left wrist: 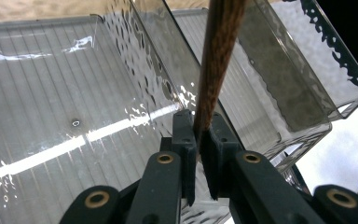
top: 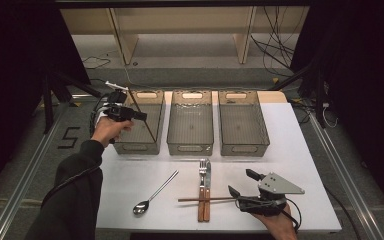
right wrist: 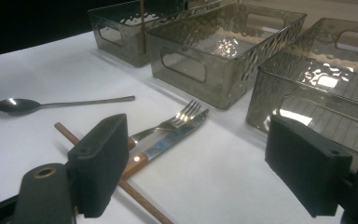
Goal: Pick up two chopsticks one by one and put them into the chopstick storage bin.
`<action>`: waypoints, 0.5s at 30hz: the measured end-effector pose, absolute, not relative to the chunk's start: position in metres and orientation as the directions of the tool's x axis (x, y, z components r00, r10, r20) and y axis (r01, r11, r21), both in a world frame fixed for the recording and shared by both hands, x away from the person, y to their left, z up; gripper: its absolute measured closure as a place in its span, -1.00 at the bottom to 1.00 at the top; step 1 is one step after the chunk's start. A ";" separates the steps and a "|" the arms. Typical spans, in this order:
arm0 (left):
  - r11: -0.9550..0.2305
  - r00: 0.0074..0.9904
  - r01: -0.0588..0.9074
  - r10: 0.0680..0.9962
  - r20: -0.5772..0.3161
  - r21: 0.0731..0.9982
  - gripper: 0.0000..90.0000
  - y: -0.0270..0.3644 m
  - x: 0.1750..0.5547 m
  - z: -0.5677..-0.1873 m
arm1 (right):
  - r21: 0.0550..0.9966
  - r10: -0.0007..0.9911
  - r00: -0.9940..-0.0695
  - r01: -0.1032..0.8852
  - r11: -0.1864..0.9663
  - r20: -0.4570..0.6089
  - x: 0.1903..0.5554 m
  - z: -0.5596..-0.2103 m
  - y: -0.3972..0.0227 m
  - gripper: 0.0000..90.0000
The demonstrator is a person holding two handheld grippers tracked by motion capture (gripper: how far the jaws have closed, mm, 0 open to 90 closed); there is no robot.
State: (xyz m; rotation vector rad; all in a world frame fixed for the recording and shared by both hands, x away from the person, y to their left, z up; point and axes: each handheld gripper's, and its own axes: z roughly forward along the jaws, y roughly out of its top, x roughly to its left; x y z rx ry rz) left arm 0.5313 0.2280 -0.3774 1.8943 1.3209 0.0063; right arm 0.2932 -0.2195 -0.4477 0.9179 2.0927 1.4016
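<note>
1. Three clear grey bins were seen in a row across the far half of the white bench (top: pixel 290 150), just beside one another: a left bin (top: pixel 130 146), a middle bin (top: pixel 190 142) and a right bin (top: pixel 244 145).
2. A dark wooden chopstick (top: pixel 142 116) was slanted over the left bin, its low end down toward the bin's floor at 5 o'clock and its top at 11 o'clock; whether the tip touched the floor could not be told.
3. The middle and right bins were seen with nothing in them.
4. The left claw (left wrist: pixel 198 140) was closed tight on that chopstick, which rose from between its pads in the left gripper view.
5. The right claw (top: pixel 240 182) was held wide open, with nothing between its pads, low over the bench at 5 o'clock from the bins.
6. A second chopstick (top: pixel 207 199) lay flat at 9 o'clock of the right claw, crossed by the wooden handles of a fork (top: pixel 202 170) and a knife (top: pixel 208 172), which lay side by side.
7. A spoon (top: pixel 152 196) lay apart at 9 o'clock of the fork, its bowl toward the near edge.
</note>
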 end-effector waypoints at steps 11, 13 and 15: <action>-0.144 0.457 0.791 0.785 -0.419 0.594 0.86 0.223 0.532 -0.384 | 0.924 0.738 -0.675 0.278 0.262 -0.007 0.293 -0.448 -0.219 -0.50; -0.150 0.459 0.793 0.784 -0.418 0.590 0.86 0.223 0.532 -0.385 | 0.924 0.738 -0.675 0.278 0.262 -0.007 0.293 -0.448 -0.219 -0.50; -0.155 0.459 0.796 0.784 -0.417 0.585 0.86 0.222 0.532 -0.386 | 0.924 0.737 -0.676 0.277 0.264 -0.008 0.293 -0.448 -0.219 -0.50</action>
